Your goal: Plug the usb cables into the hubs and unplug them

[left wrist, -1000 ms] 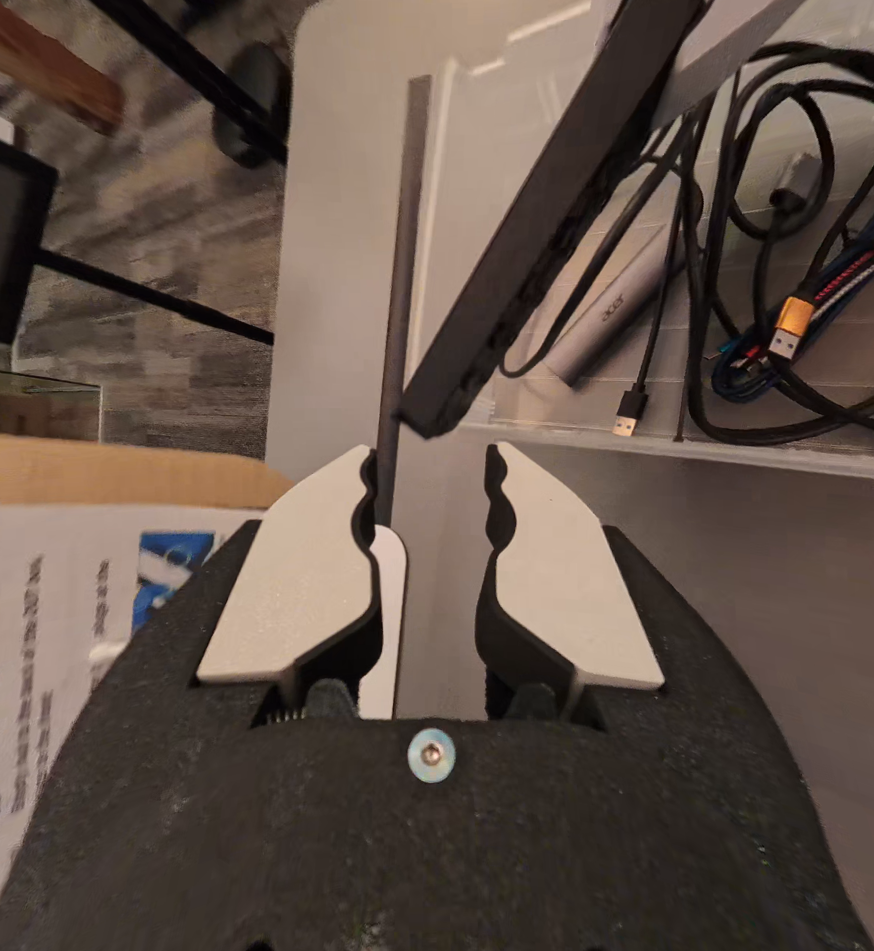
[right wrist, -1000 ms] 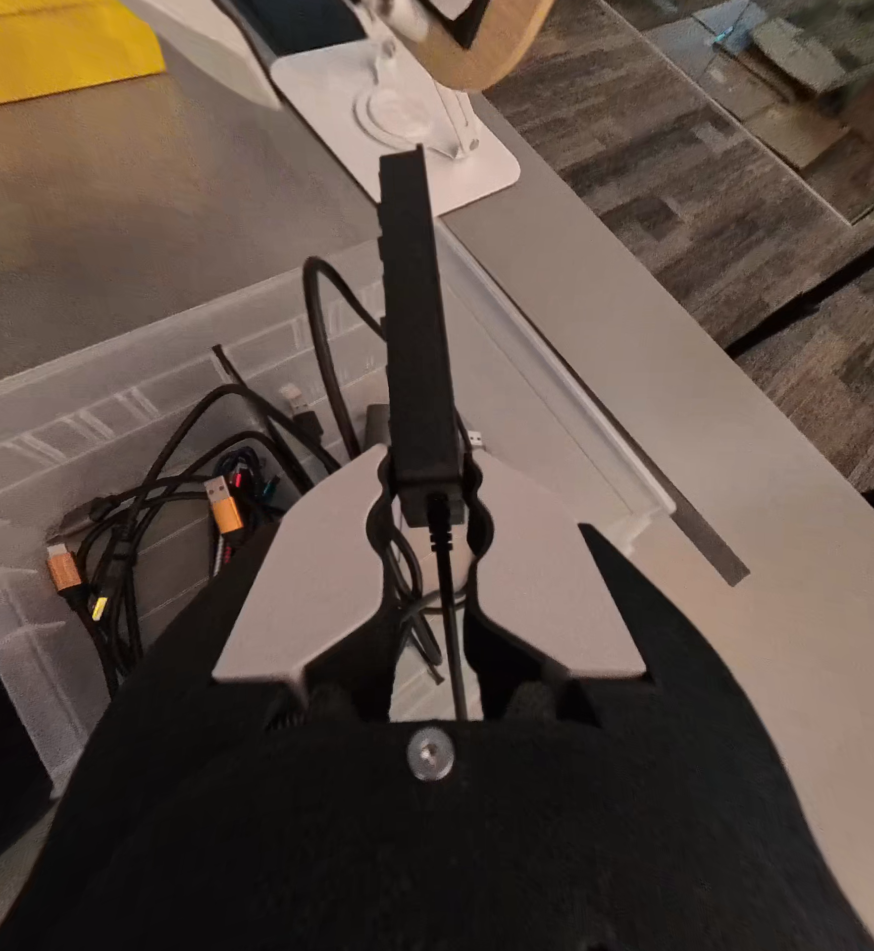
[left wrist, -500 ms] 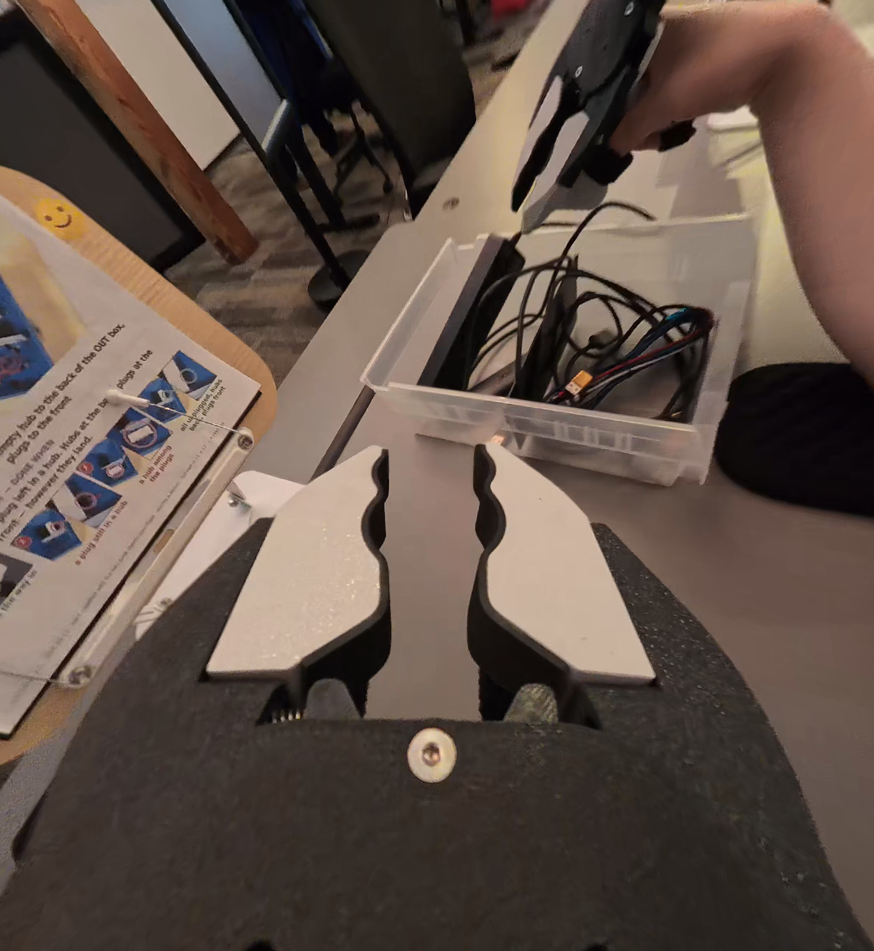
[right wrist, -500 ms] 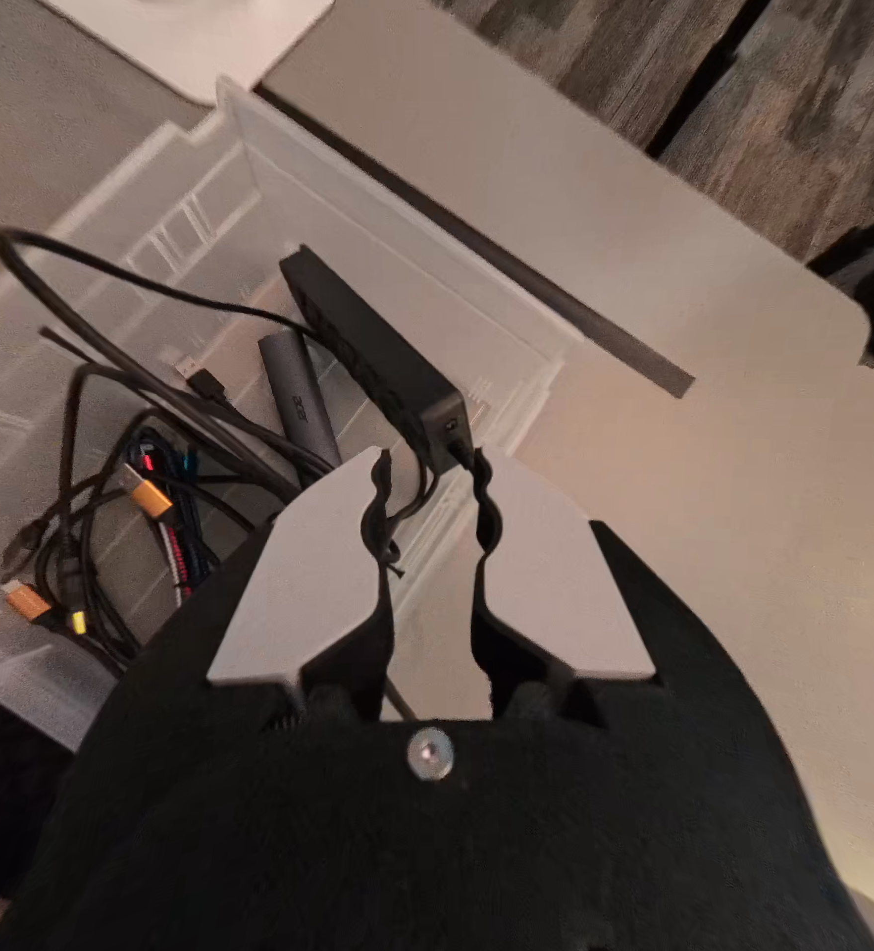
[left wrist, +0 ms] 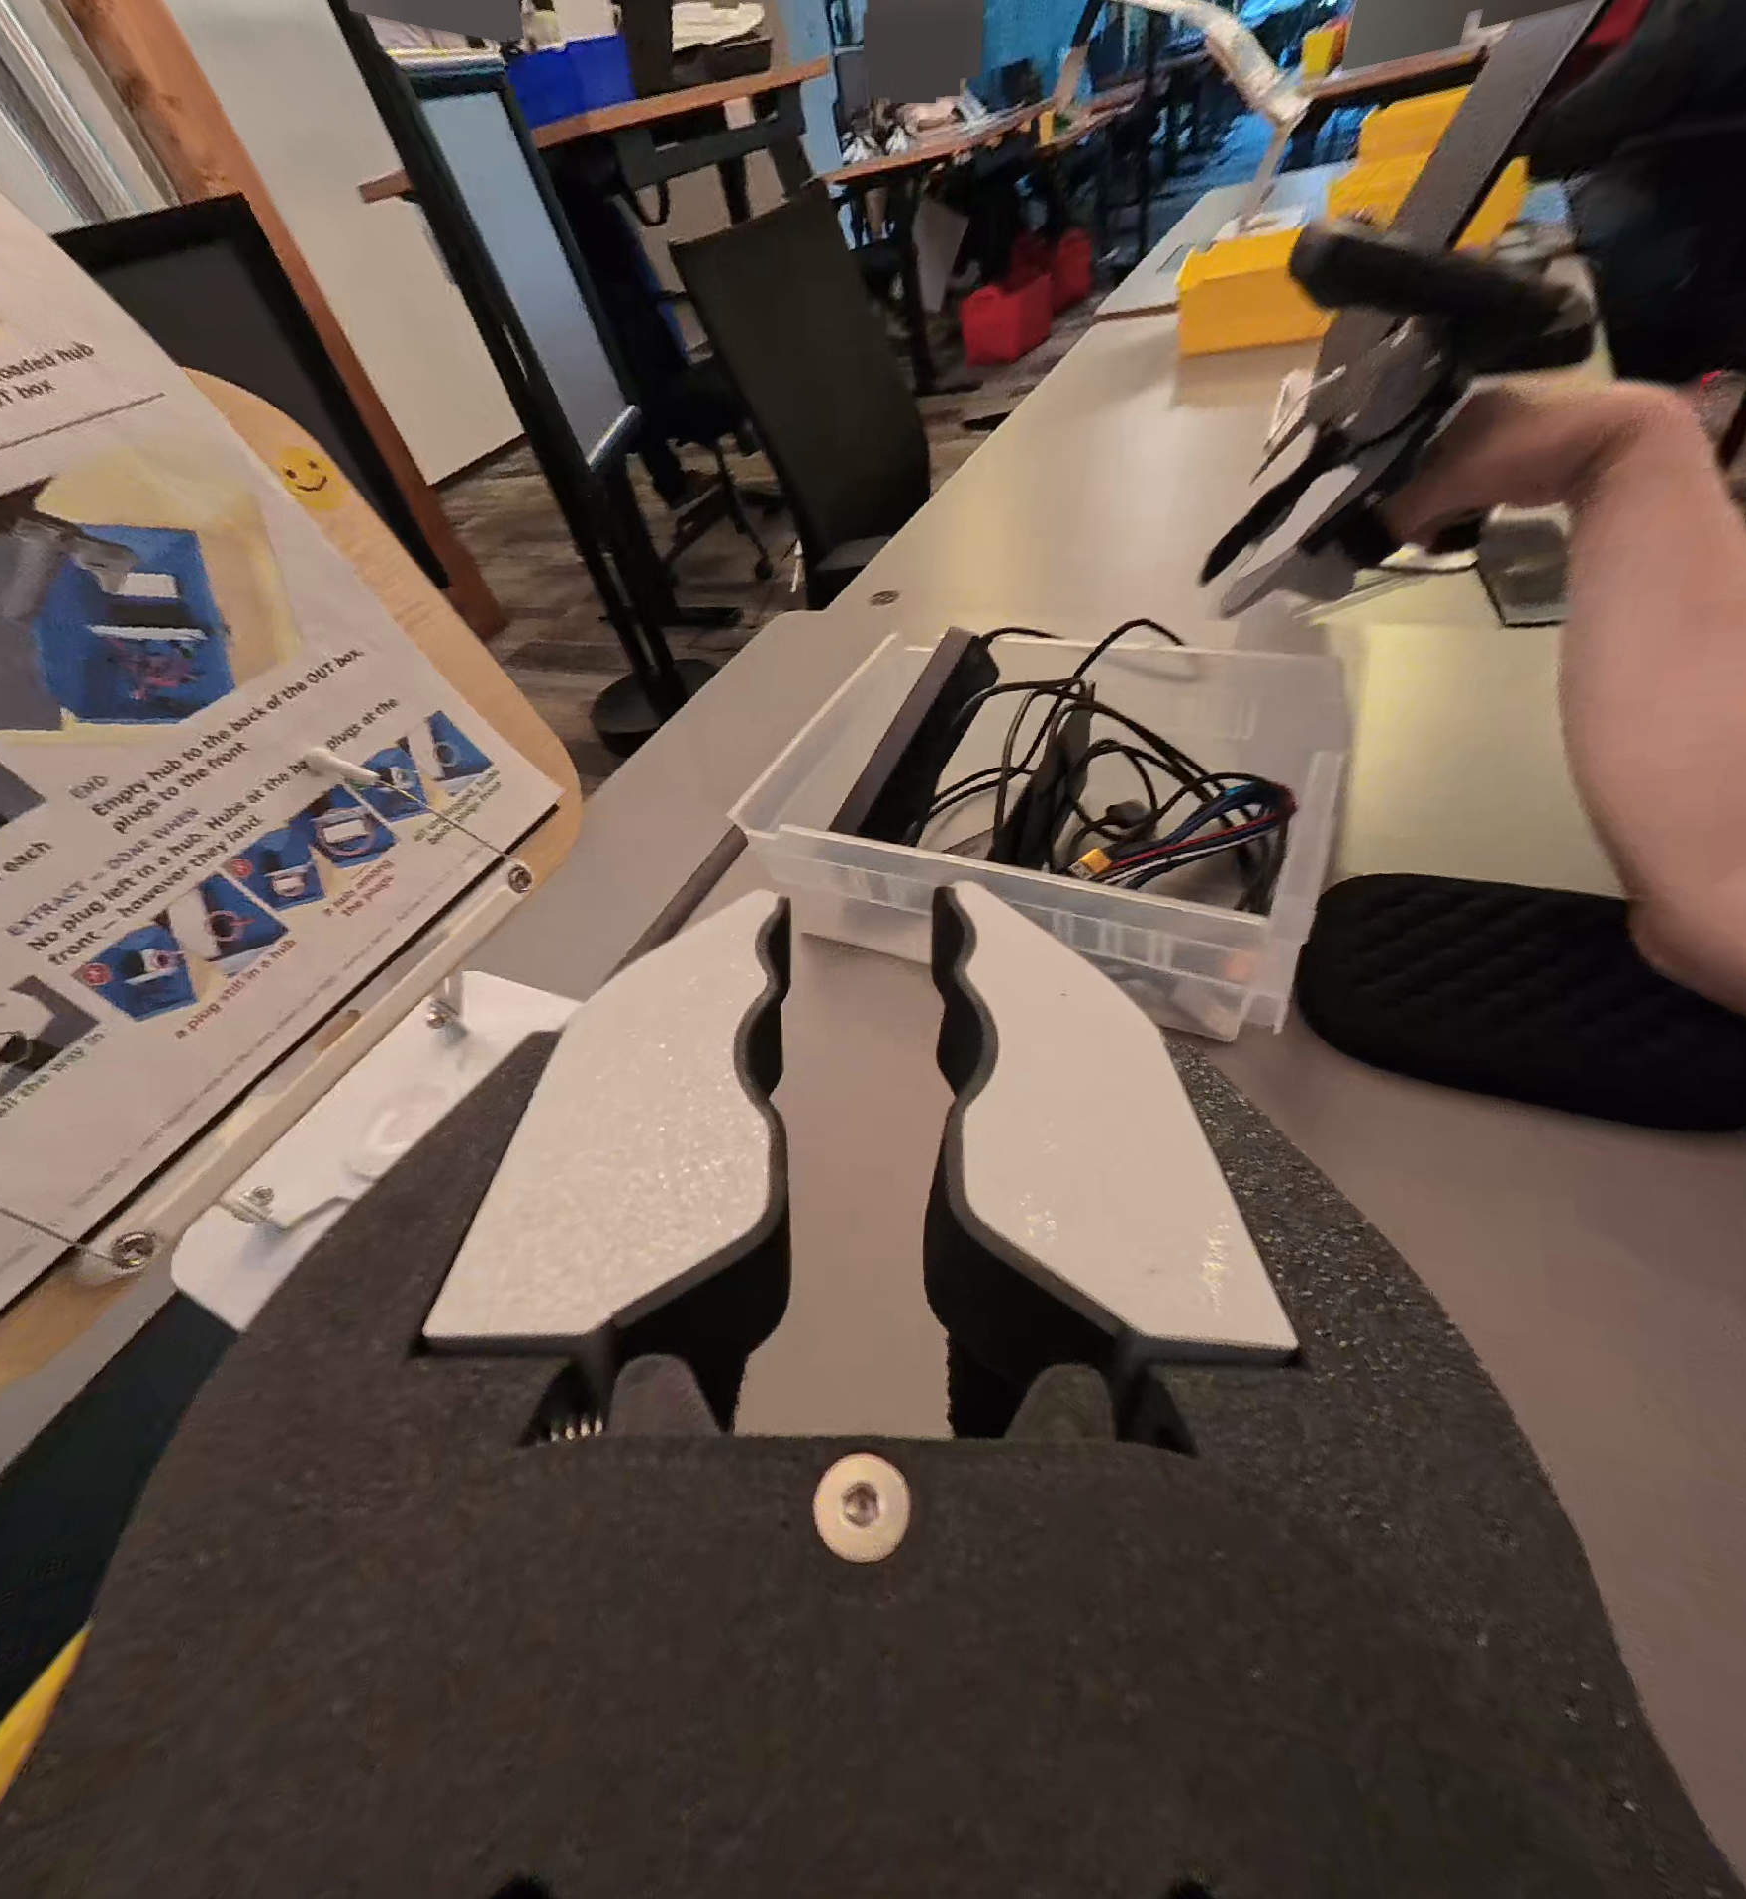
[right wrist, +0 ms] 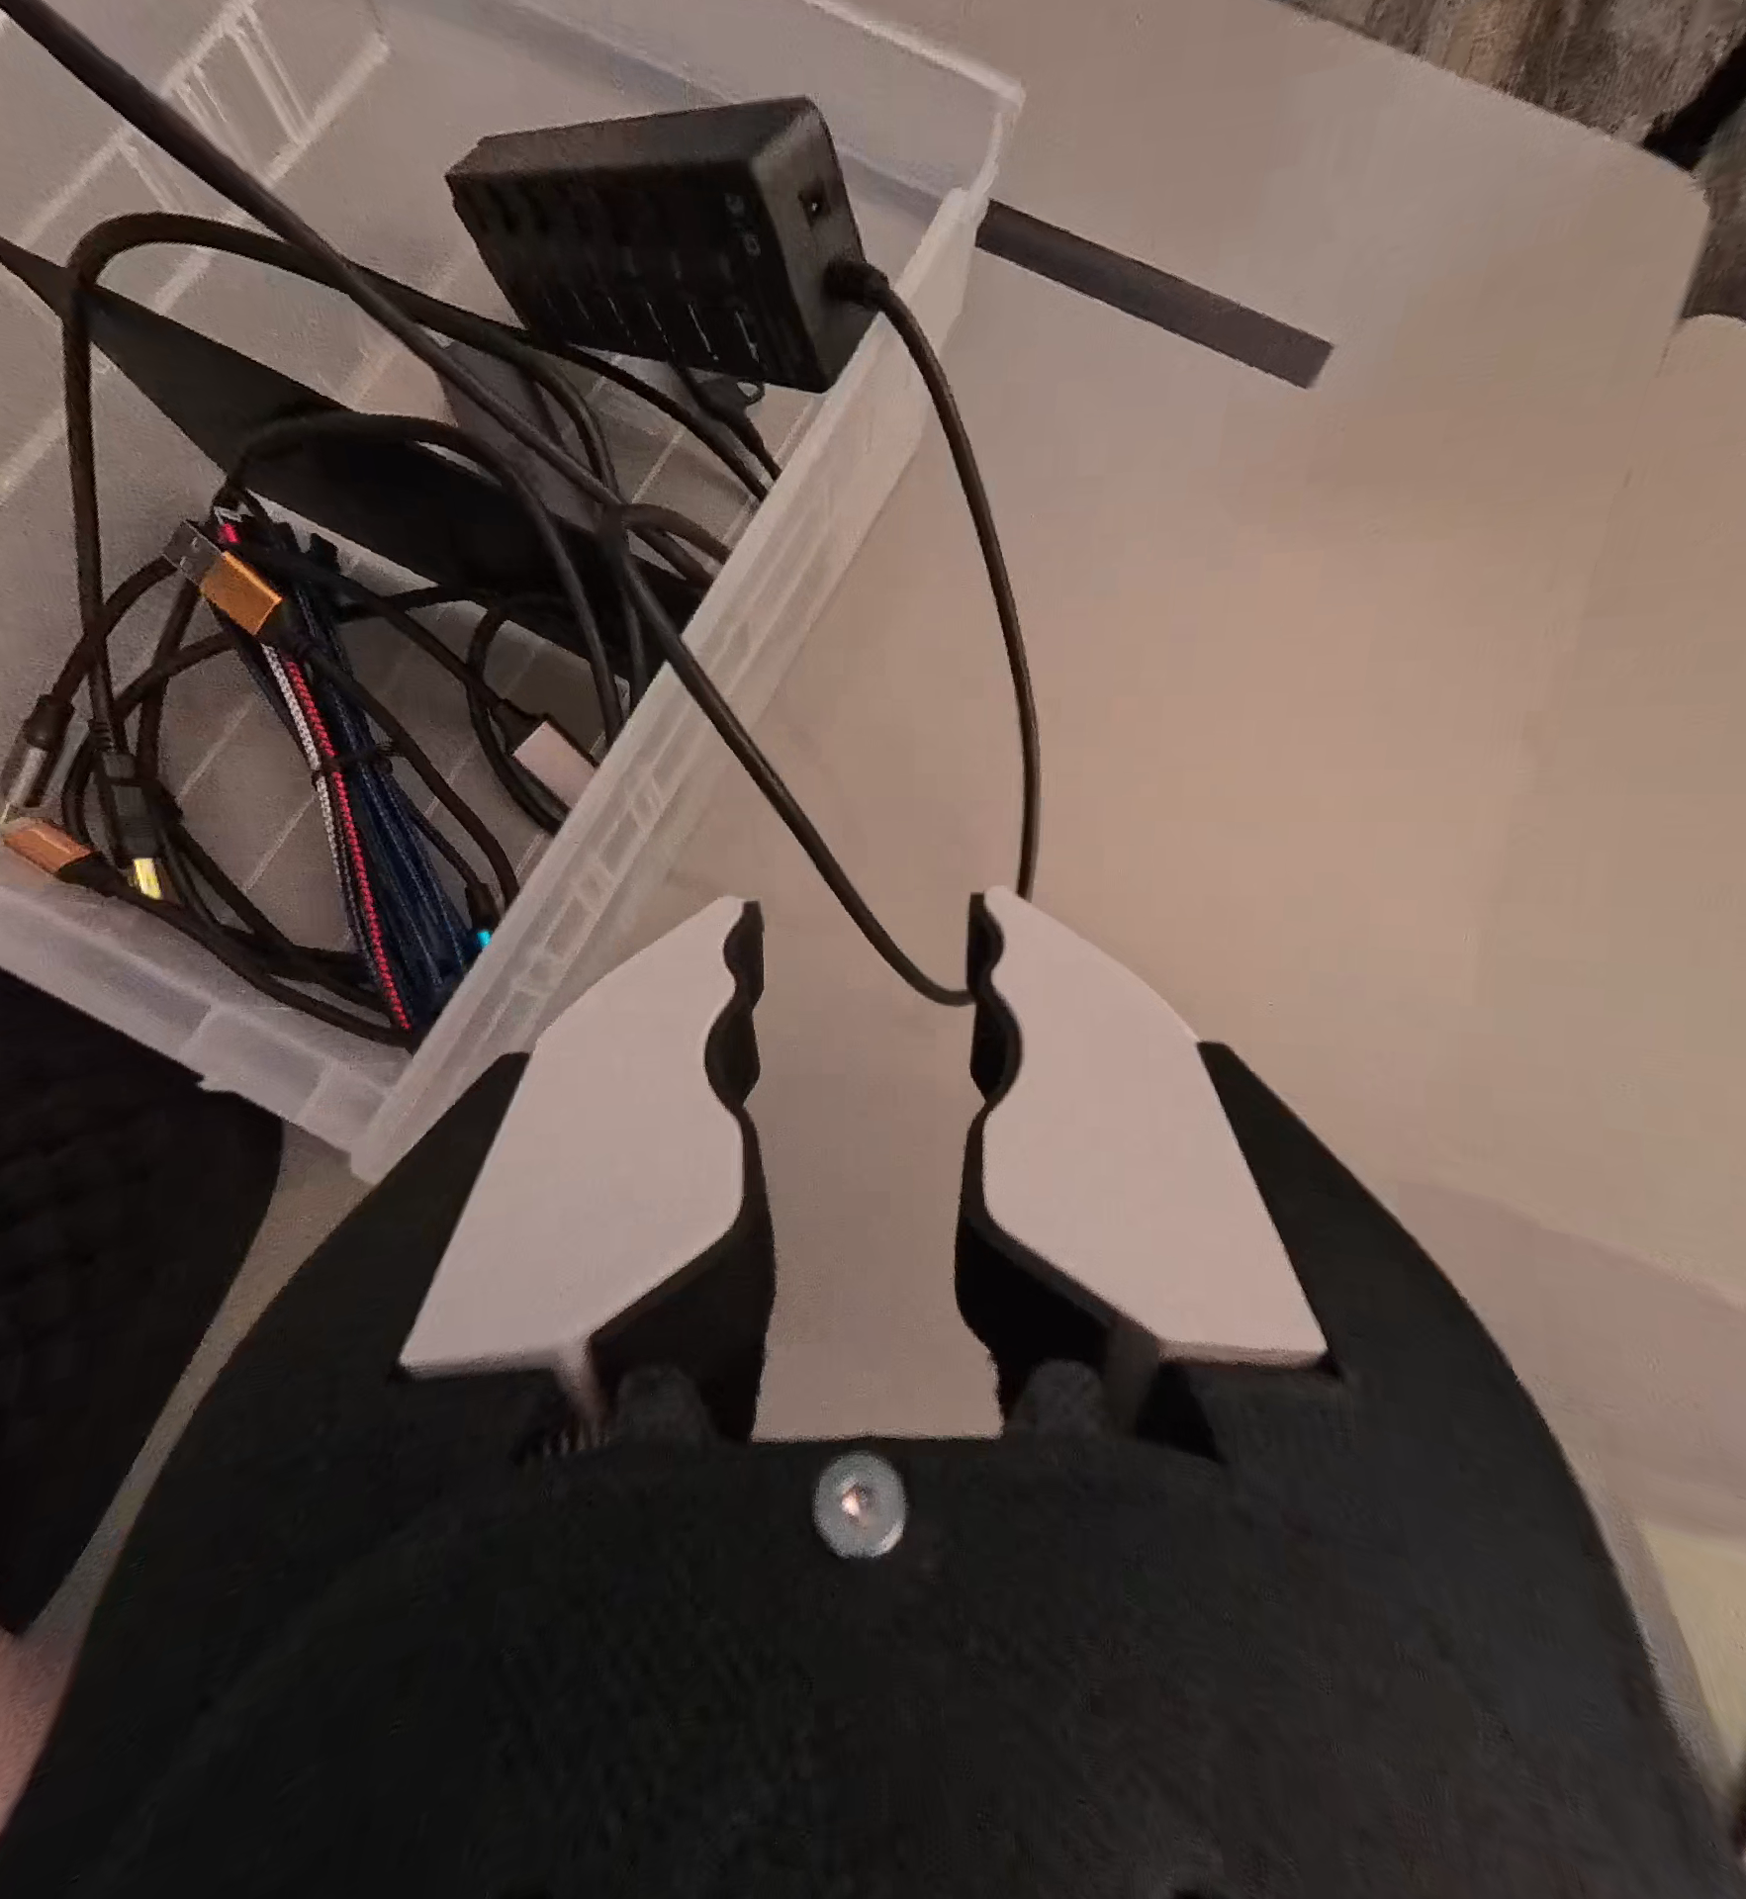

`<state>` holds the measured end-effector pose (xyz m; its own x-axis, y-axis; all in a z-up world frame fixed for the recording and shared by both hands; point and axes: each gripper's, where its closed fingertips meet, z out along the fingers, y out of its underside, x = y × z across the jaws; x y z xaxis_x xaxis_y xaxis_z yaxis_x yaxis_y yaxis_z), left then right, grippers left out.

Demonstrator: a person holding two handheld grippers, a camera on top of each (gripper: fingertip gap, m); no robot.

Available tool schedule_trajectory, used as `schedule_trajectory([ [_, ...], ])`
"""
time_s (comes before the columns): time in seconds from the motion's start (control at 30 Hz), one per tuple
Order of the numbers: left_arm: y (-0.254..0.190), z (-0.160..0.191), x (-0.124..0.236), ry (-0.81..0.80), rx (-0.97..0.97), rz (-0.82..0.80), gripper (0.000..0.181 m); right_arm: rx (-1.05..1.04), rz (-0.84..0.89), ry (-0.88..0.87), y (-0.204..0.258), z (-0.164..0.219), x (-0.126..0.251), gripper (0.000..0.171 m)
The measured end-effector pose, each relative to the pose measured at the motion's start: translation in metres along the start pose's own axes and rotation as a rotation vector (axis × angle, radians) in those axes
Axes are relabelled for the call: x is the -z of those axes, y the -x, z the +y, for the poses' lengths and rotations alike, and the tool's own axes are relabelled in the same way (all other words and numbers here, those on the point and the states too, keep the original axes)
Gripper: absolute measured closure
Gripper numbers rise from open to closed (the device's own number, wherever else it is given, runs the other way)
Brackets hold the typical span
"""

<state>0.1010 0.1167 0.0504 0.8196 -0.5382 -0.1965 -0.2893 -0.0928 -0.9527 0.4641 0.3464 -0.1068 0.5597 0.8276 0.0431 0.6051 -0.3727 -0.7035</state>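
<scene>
A clear plastic bin (left wrist: 1012, 884) holds a tangle of USB cables (left wrist: 1136, 812) and a long black hub (left wrist: 915, 735) that leans on its left wall. My left gripper (left wrist: 860, 915) is open and empty, low over the table just short of the bin. My right gripper (right wrist: 863, 915) is open, above the table beside the bin (right wrist: 704, 709); it also shows in the left wrist view (left wrist: 1223, 586). The black hub (right wrist: 663, 236) rests at the bin's far corner. Its black cable (right wrist: 992, 575) loops out of the bin and touches my right finger (right wrist: 1084, 1110). Orange-tipped plugs (right wrist: 241, 596) lie among the cables.
An instruction sheet on a wooden stand (left wrist: 231, 781) stands to the left. A black padded rest (left wrist: 1536, 997) lies right of the bin, under a person's forearm (left wrist: 1711, 719). Yellow boxes (left wrist: 1249, 293) sit far back on the grey table (left wrist: 1465, 1336). Chairs and desks stand beyond. My right fingertips sit around 45 cm from my left ones. To the black padded rest (left wrist: 1536, 997): right tips about 25 cm, left tips about 35 cm.
My right gripper has opened, let go of the black hub into the bin and drawn back. My left gripper has pulled back from the bin and tilted up.
</scene>
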Motion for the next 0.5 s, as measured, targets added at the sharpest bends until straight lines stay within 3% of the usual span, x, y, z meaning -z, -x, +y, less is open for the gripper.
schedule_trajectory([
  [0.17,-0.005,0.003,0.007,0.022,0.012,0.037,0.156,0.089,-0.039,0.108,0.014,0.005,-0.034,0.132],
  [0.2,-0.007,0.003,0.006,0.021,0.007,0.045,0.156,0.100,-0.002,0.124,0.007,0.006,-0.039,0.139],
  [0.23,-0.008,0.002,0.005,0.024,0.001,0.050,0.156,0.084,0.028,0.153,-0.002,0.010,-0.043,0.160],
  [0.3,-0.008,0.005,0.003,0.046,-0.018,0.038,0.156,0.008,0.024,0.180,-0.010,0.014,-0.043,0.161],
  [0.5,-0.003,0.011,-0.001,0.103,-0.069,-0.028,0.156,-0.086,0.088,-0.196,-0.016,-0.078,-0.008,0.166],
])
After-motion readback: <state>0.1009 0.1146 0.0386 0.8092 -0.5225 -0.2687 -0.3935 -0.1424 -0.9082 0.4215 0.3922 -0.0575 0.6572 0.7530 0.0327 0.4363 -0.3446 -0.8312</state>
